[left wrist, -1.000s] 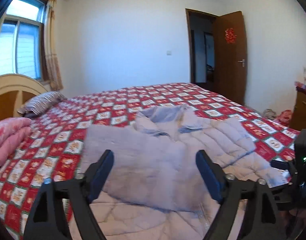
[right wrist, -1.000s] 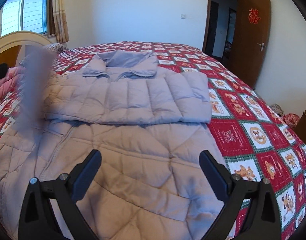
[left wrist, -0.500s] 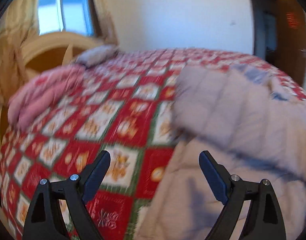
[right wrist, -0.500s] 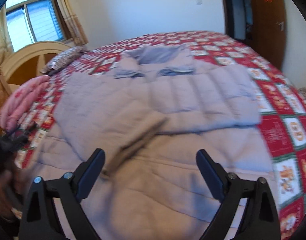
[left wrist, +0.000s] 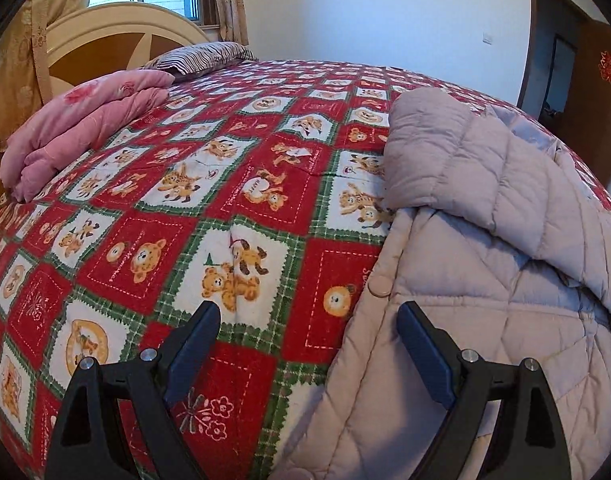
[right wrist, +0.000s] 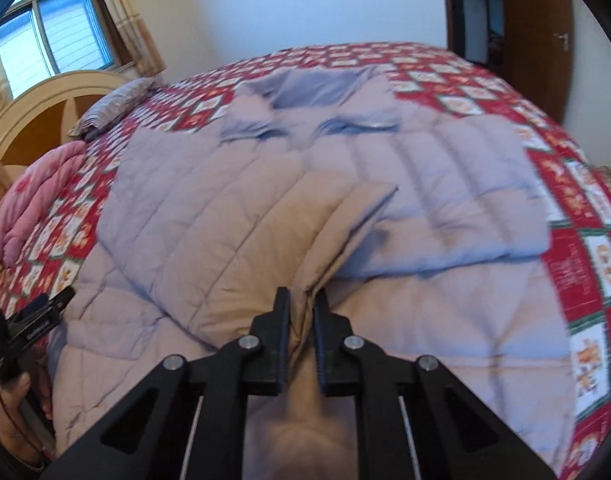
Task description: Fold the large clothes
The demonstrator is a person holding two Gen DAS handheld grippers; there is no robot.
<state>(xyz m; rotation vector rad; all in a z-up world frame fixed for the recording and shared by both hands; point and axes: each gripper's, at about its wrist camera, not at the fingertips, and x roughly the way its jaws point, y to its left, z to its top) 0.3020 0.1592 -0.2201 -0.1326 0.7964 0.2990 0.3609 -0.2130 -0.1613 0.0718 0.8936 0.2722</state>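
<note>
Jacket (right wrist: 233, 216) lies spread on the bed (left wrist: 153, 208), a pale quilted, padded one, collar (right wrist: 305, 92) toward the far side, hem toward the person. It sits on a red patchwork bedspread printed with bears.

Done so far, judging by the lie of the cloth: both sleeves appear folded in across the chest. One sleeve (right wrist: 445, 184) lies crosswise over the upper body; in the left wrist view a padded fold (left wrist: 485, 168) rests on top of the body panel. That reading is uncertain, as the right wrist view is motion-blurred.

Right tool (right wrist: 301, 312): jaws have just been closing and now pinch a ridge of the jacket's fabric between them, near the middle of the lower half. A raised crease runs away from the grip toward the chest.

Left tool (left wrist: 305, 344): wide open, gripping nothing. It hangs over the jacket's side edge, one finger above the bedspread, the other above the quilted panel, near a snap button (left wrist: 379, 286). Contact cannot be told.

Left to do, as a judgement: the left side needs a matching grip, then the lower body has to be brought up over the sleeves, with perhaps one more fold to make a compact bundle. Roughly midway.

Also on the bed: pink folded blanket (left wrist: 77, 128) and striped pillow (left wrist: 201, 58), well apart from the jacket.
</note>
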